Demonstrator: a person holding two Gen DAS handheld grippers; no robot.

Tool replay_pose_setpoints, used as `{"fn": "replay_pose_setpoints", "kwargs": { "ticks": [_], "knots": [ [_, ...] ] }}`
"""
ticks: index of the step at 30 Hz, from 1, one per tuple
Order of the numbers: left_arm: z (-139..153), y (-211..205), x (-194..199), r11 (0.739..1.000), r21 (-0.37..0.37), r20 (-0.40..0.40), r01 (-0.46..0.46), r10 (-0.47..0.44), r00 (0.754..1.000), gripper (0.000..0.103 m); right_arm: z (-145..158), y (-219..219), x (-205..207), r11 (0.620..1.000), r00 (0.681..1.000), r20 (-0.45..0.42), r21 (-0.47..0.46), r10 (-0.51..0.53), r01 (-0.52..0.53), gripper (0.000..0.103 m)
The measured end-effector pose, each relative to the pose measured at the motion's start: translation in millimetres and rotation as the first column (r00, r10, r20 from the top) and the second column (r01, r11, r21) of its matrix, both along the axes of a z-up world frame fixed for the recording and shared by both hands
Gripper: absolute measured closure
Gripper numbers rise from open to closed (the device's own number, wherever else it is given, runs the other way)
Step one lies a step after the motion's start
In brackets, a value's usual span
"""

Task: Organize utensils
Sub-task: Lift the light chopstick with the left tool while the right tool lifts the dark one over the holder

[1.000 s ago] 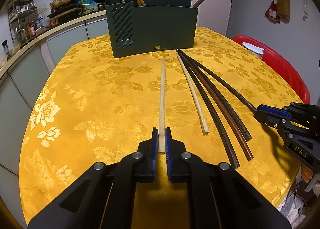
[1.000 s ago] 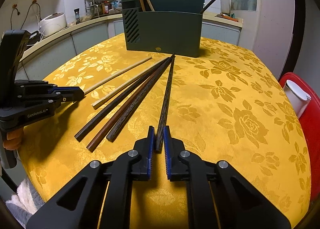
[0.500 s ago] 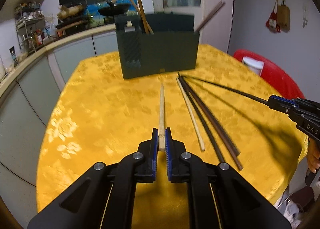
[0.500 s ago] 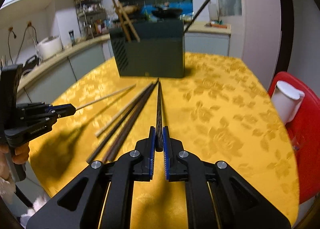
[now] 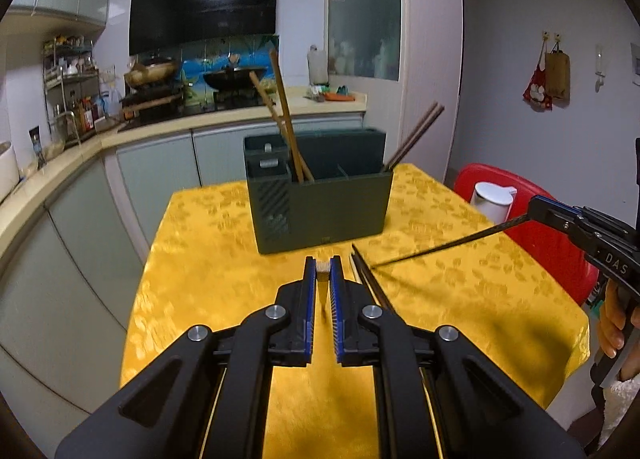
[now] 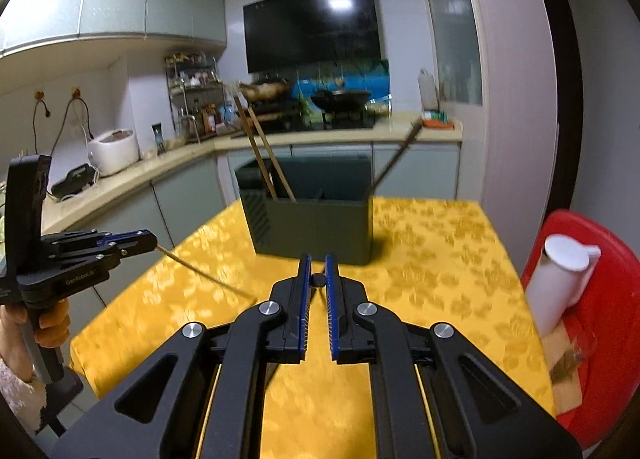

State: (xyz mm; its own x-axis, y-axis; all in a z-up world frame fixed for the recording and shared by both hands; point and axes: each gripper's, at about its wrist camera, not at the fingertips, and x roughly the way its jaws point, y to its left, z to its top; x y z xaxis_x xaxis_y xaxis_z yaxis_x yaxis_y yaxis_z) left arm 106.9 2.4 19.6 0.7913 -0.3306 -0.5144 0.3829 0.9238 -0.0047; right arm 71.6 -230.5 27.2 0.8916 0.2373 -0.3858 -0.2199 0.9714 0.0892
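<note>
Each hand-held gripper (image 5: 323,266) hides nearly all of its clamped chopstick (image 5: 322,267).

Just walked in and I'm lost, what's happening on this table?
A person holds a gripper in each hand. The left gripper is shut on a pale chopstick, the right gripper on a dark chopstick, both held above the yellow table. More chopsticks lie before the green holder.
</note>
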Motion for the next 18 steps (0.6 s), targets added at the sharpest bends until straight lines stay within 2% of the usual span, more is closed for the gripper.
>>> {"fn": "replay_pose_setpoints", "kwargs": {
  "ticks": [8,14,18],
  "knots": [
    [16,-1,20,1.0,-0.004,-0.004,0.008,-0.008,1.0,0.097,25,8,20,0.999,0.999,0.031,0.011,0.03,-0.03,0.095],
    [19,-4,36,1.0,0.005,-0.029,0.011,-0.011,1.0,0.097,39,4,51,0.998,0.998,-0.023,0.05,0.051,-0.05,0.095],
    [25,-7,47,1.0,0.016,-0.039,0.01,-0.009,0.999,0.097,51,-8,77,0.994,0.994,-0.093,0.104,0.055,-0.045,0.095]
  ]
}}
